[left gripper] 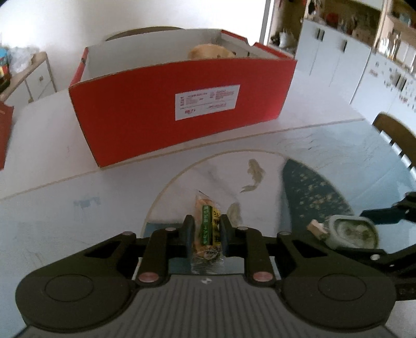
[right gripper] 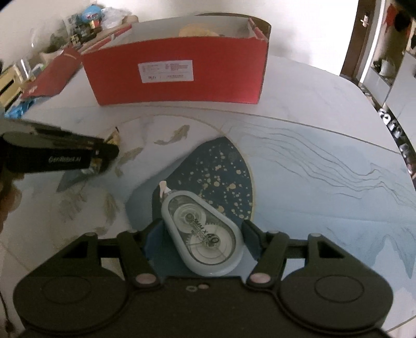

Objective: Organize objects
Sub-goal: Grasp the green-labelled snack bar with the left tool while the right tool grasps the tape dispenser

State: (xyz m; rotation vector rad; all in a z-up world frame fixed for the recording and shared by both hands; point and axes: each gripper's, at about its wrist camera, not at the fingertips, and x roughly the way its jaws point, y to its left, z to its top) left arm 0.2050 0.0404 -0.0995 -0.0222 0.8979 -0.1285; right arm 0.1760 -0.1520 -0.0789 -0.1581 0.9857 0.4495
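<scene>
In the left wrist view my left gripper [left gripper: 207, 228] is shut on a small snack packet [left gripper: 208, 223] with a green and yellow label, low over the table. A red cardboard box [left gripper: 182, 104] stands open behind it, with a tan object [left gripper: 210, 52] inside. In the right wrist view my right gripper [right gripper: 201, 228] is closed on a pale blue correction tape dispenser [right gripper: 202, 234], which lies slanted between the pads over a dark blue patch of the tabletop. The left gripper [right gripper: 104, 153] with the packet shows at the left there. The red box [right gripper: 179, 70] stands beyond.
The red box lid [right gripper: 52, 75] lies left of the box, beside clutter on a low shelf [right gripper: 85, 23]. A wooden chair back [left gripper: 397, 137] rises at the table's right edge. The table [right gripper: 312, 169] is round-edged and painted with fish. White cabinets [left gripper: 338, 59] stand behind.
</scene>
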